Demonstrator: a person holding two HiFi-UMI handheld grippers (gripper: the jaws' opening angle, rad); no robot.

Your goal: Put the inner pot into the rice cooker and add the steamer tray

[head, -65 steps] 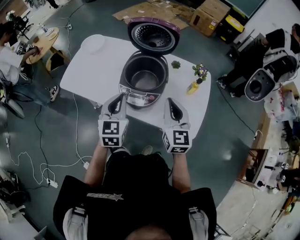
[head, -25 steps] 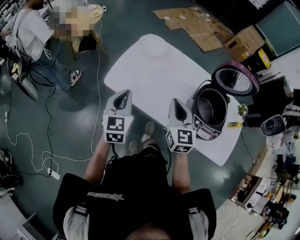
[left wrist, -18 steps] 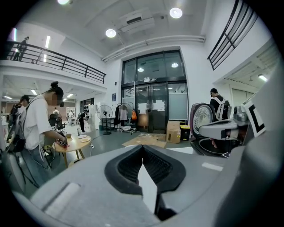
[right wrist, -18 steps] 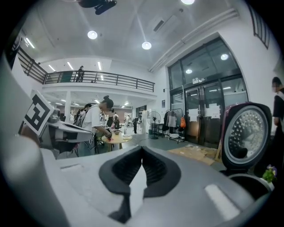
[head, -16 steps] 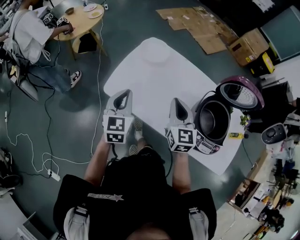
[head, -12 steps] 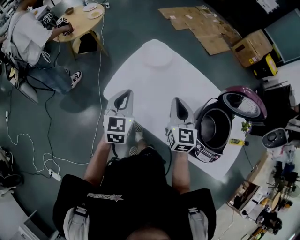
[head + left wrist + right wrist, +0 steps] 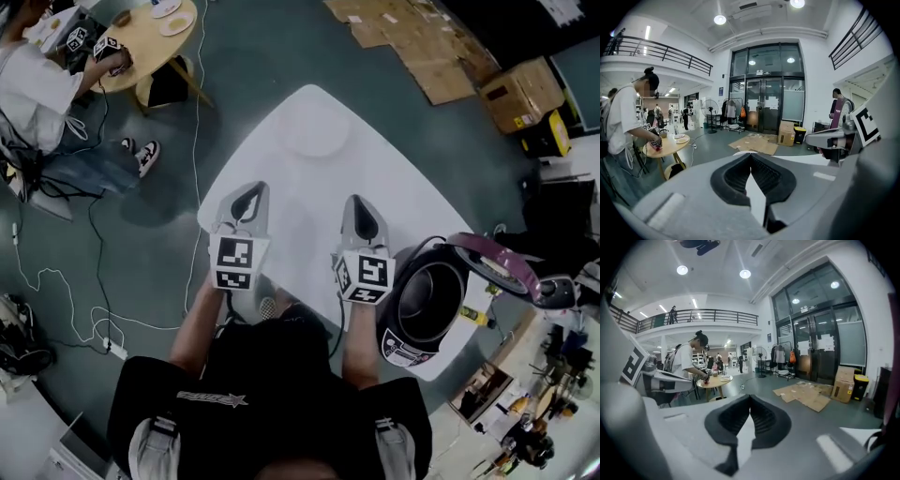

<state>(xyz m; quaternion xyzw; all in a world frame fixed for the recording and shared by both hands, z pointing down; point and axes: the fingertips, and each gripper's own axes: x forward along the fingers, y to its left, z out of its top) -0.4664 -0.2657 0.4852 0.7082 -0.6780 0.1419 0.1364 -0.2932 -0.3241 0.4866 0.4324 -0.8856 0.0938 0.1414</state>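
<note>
The dark rice cooker stands at the right end of the white table, its purple lid raised. Inside it I see a dark round hollow. A white round dish-like piece, perhaps the steamer tray, lies at the table's far end. My left gripper is shut and empty over the table's near-left edge. The right gripper is also shut and empty, just left of the cooker. The left gripper view shows closed jaws, as does the right gripper view.
A person sits at a round wooden table at the upper left. Flattened cardboard and boxes lie on the floor beyond the table. Cables run across the floor at the left.
The head view has swung left: the cooker has slid from the middle to the lower right. Both grippers have moved leftward along the table, away from the cooker, and stayed shut.
</note>
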